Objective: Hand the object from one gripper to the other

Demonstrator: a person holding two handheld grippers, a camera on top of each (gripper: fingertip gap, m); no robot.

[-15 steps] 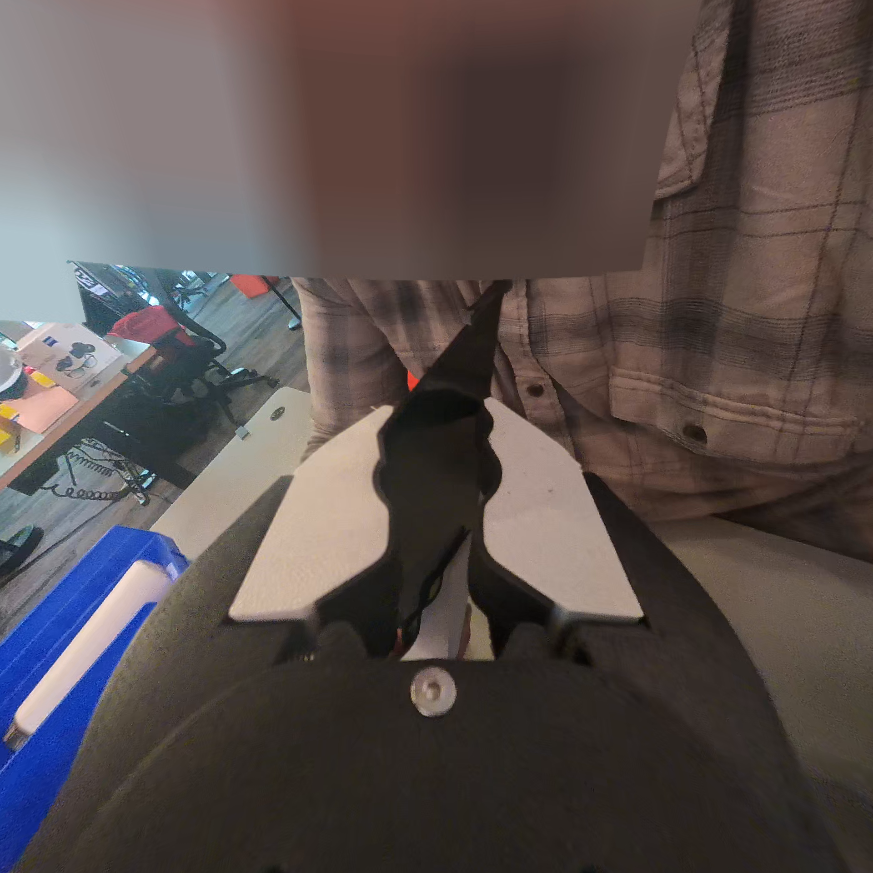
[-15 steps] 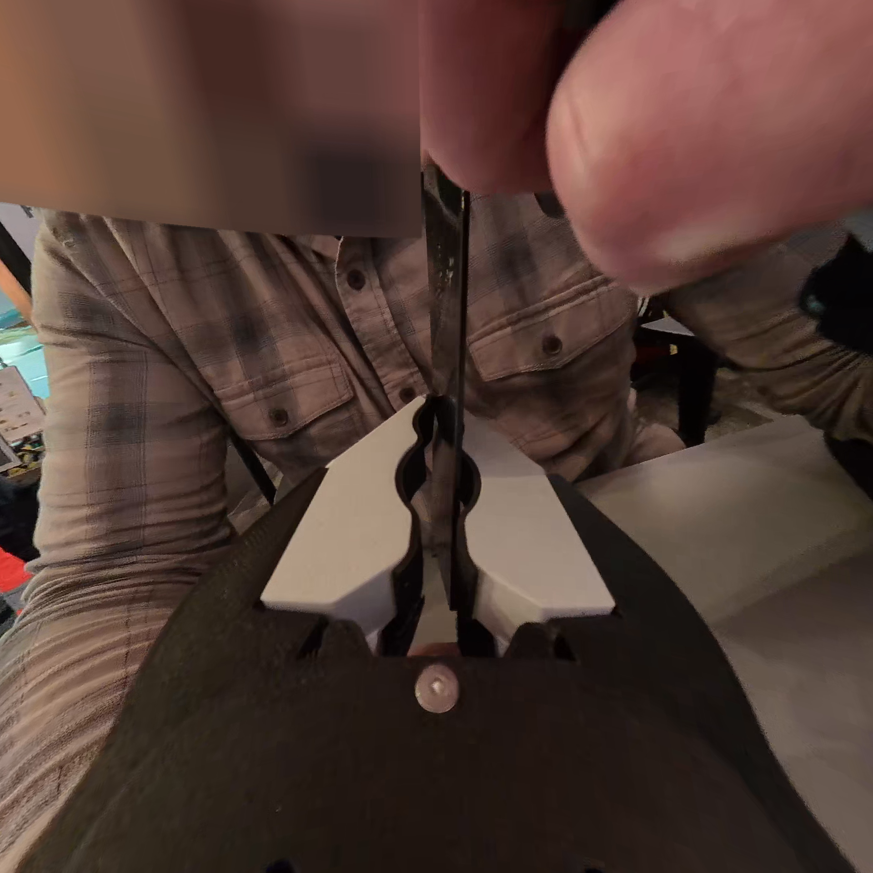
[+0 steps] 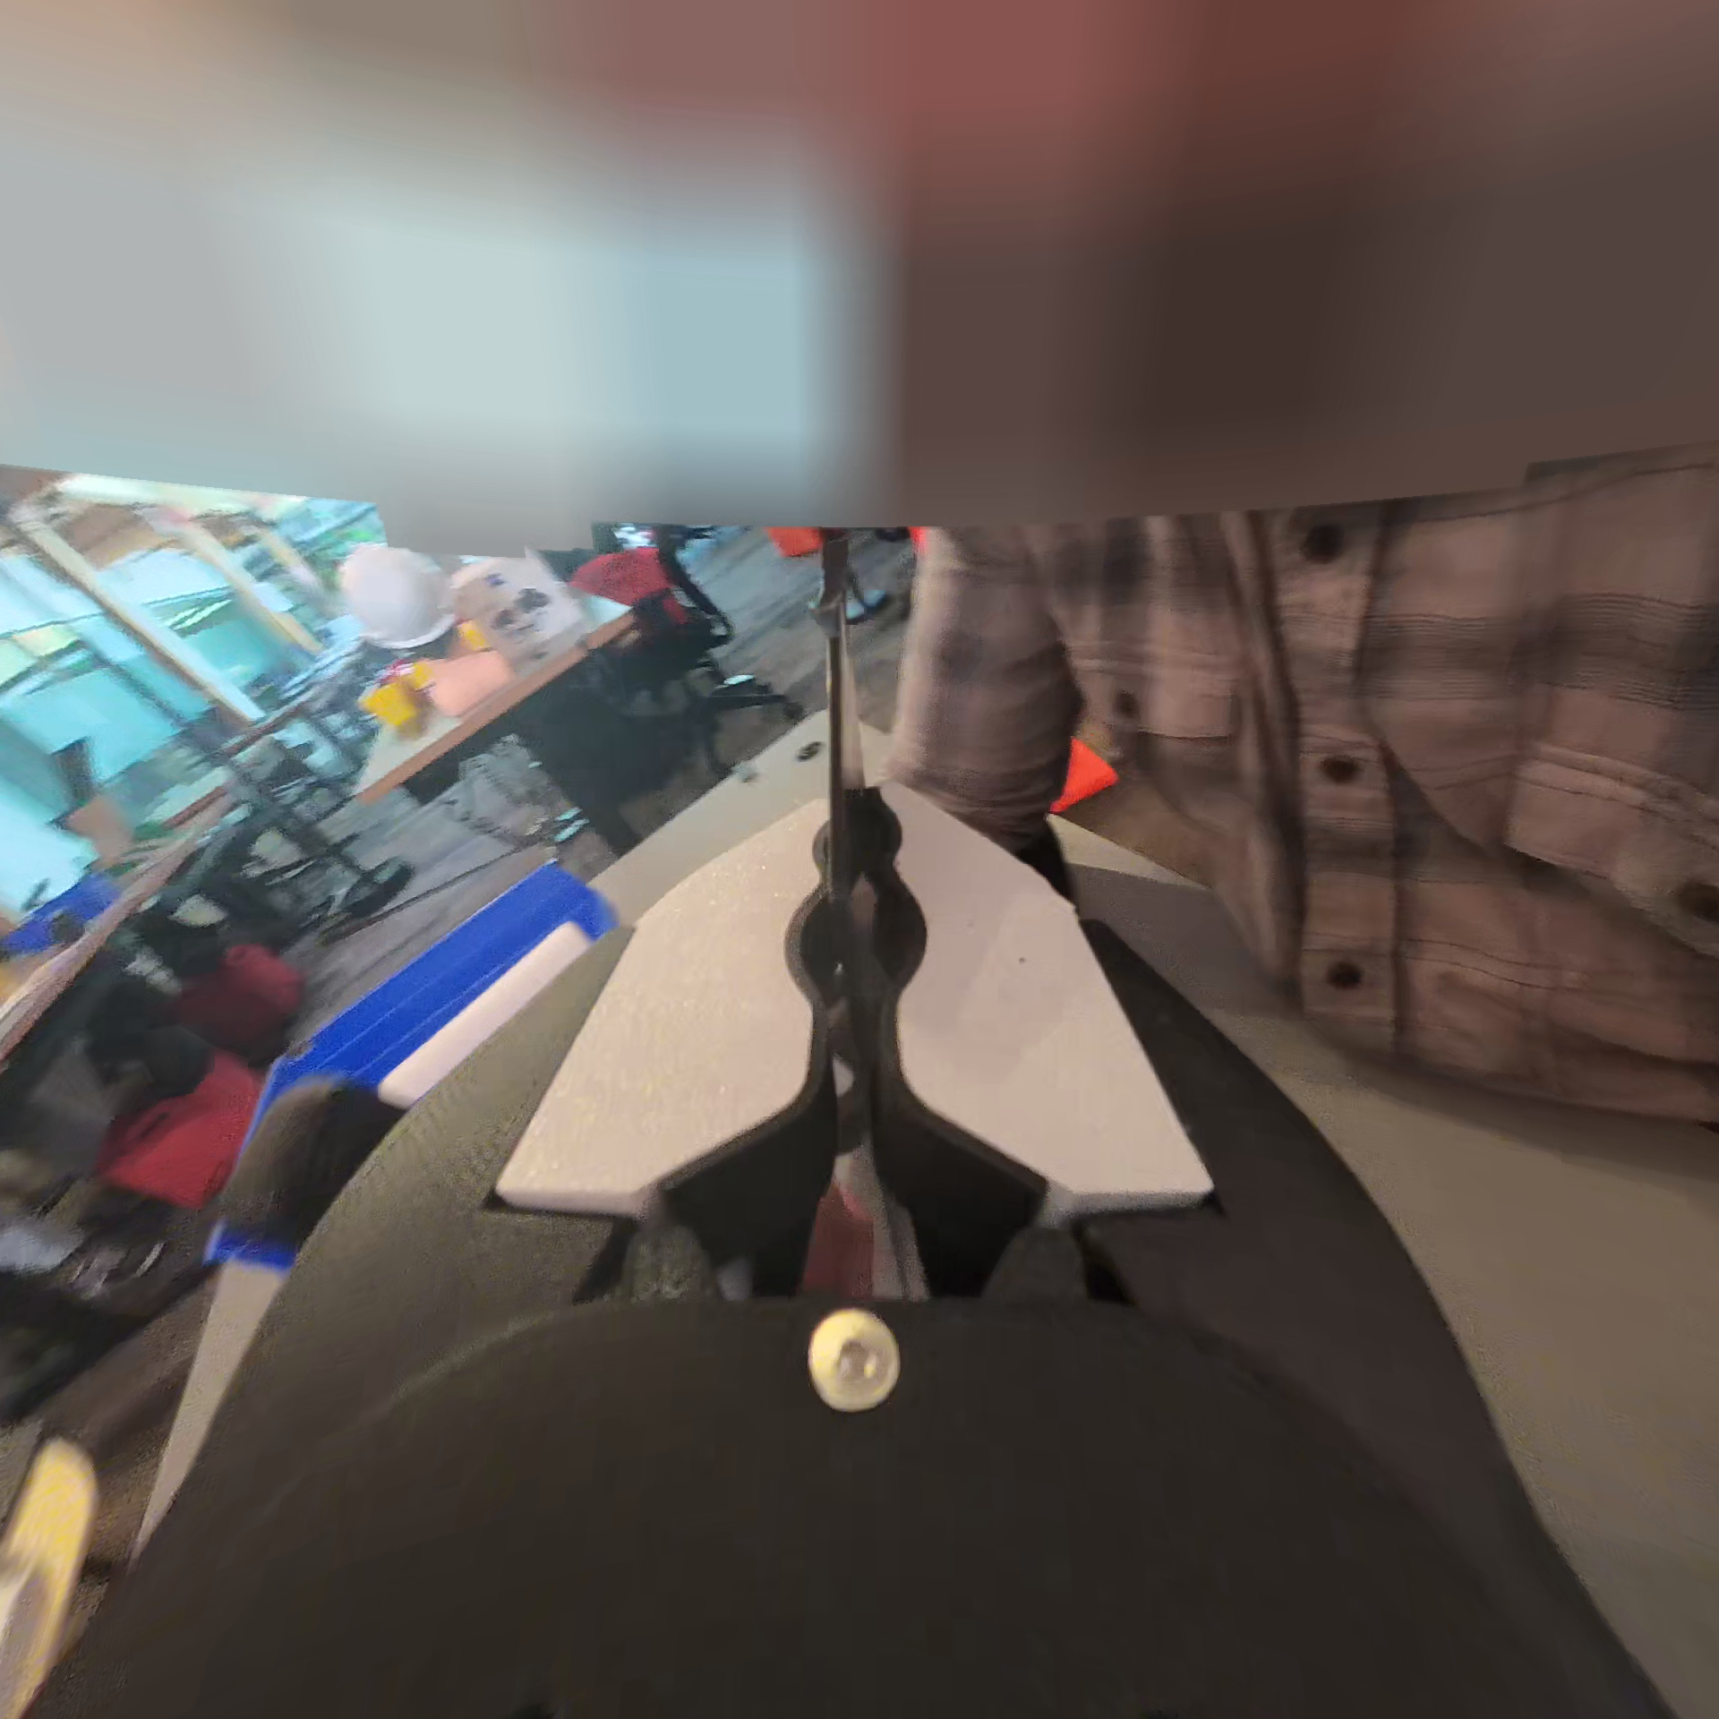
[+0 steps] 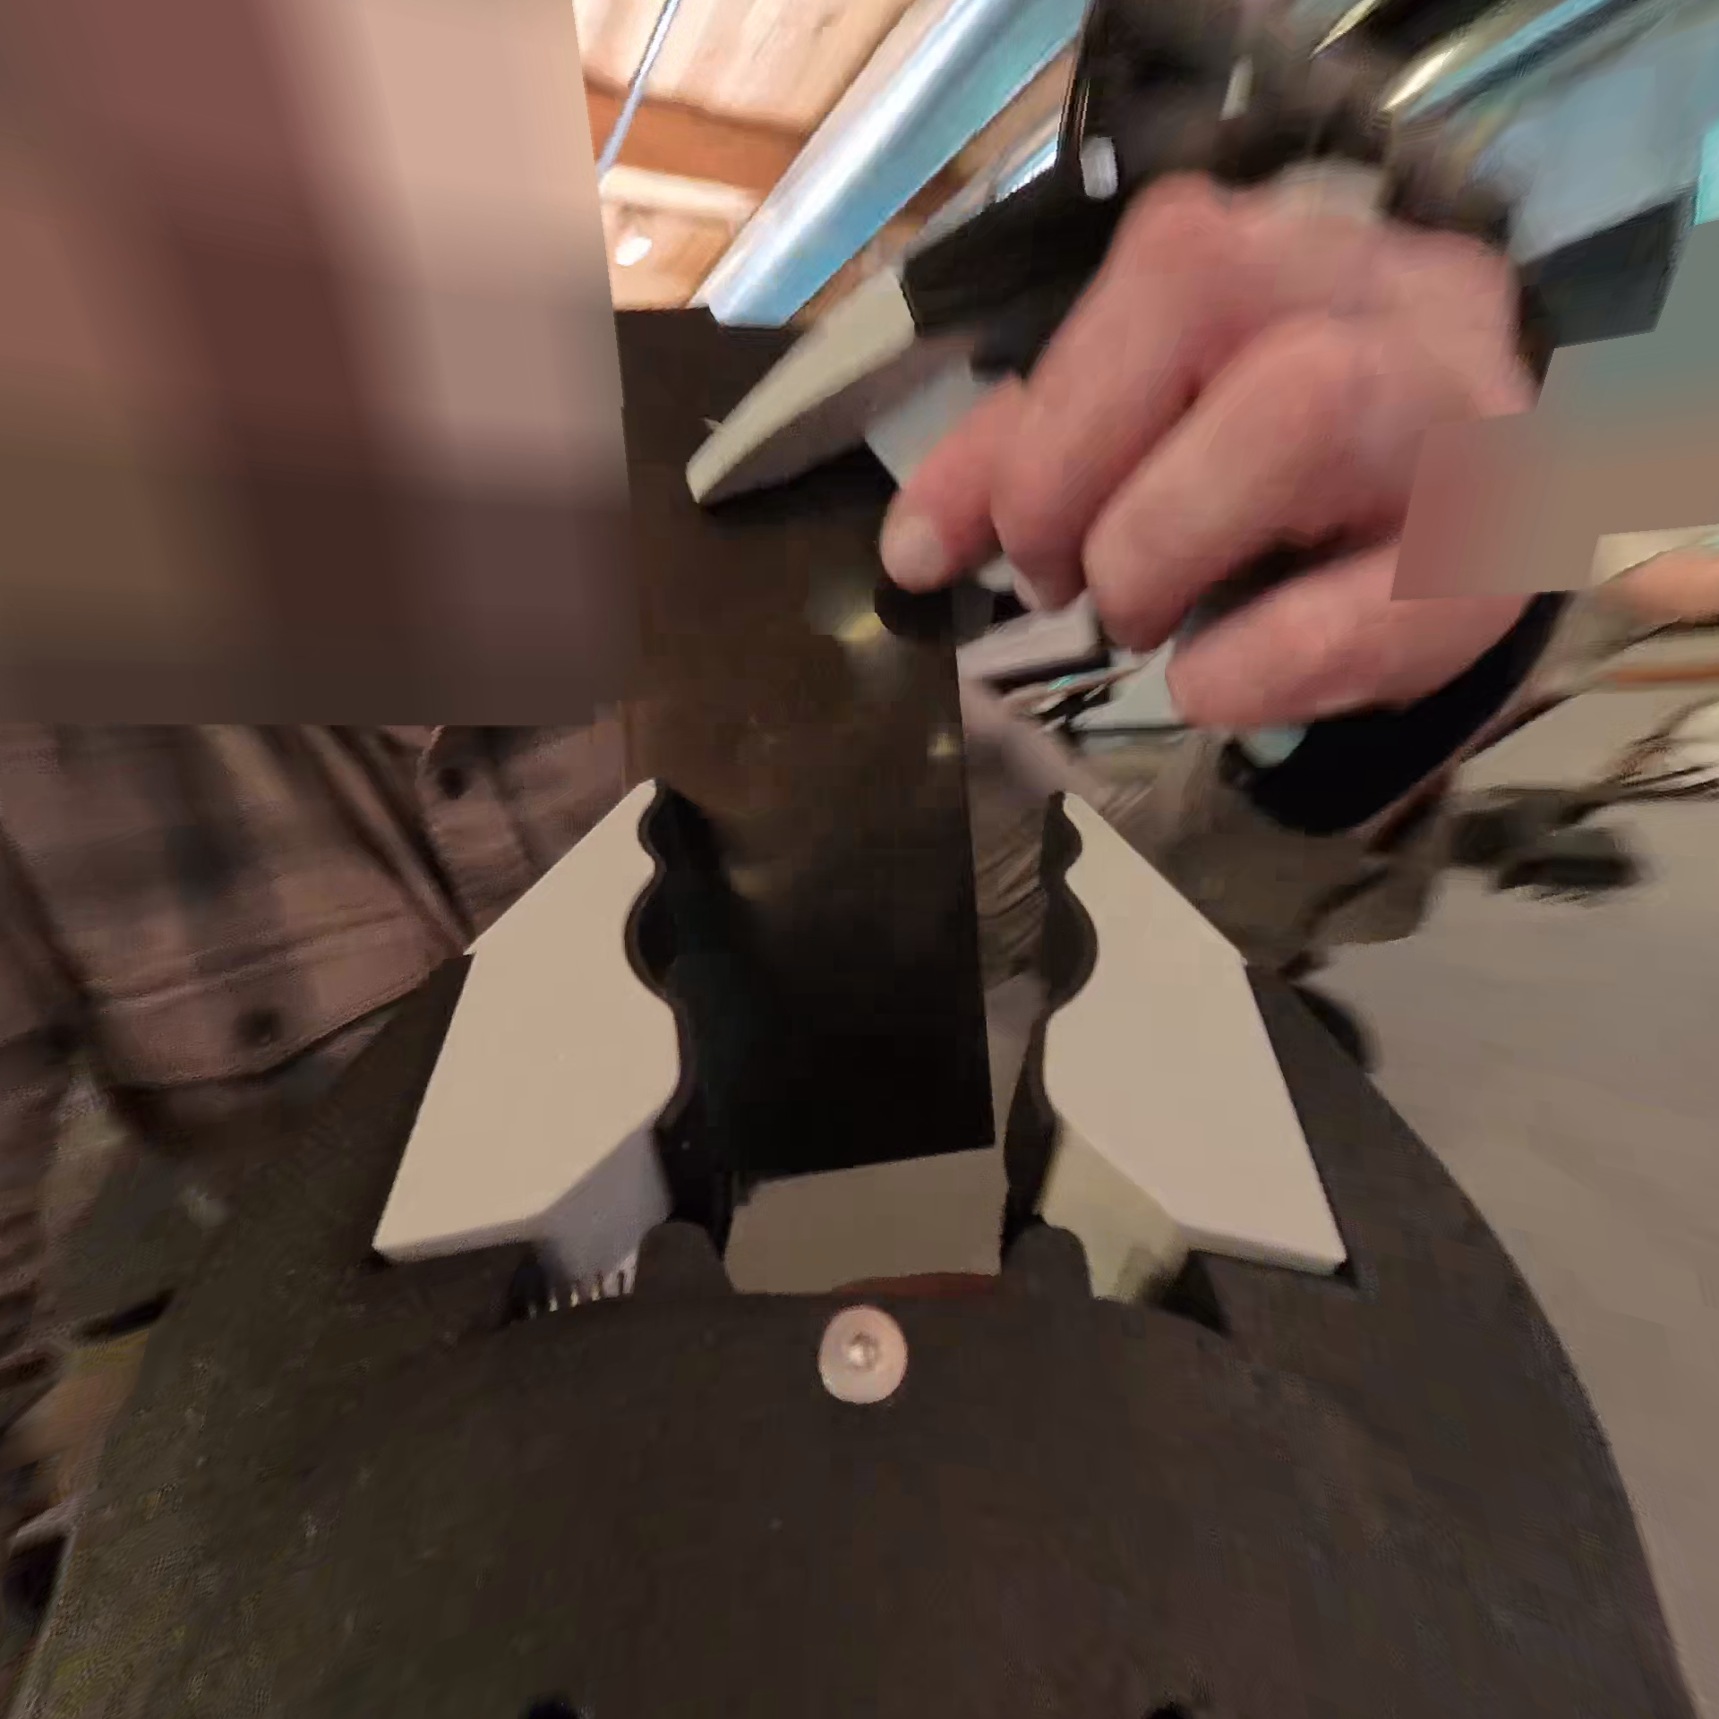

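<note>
Now the left gripper [image 3: 851, 819] clamps the flat black object [image 4: 819, 930] edge-on, while the right gripper [image 4: 860, 837] stands open around it. Judging so, the handover is nearly done; the right should next draw clear.

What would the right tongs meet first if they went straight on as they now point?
Probably the black plate between the open right tongs; beyond it, the left tongs clamping its far end.

Black flat object [image 4: 819, 977], white-fingered gripper [image 4: 851, 967], grey plaid shirt [image 3: 1488, 791].
</note>
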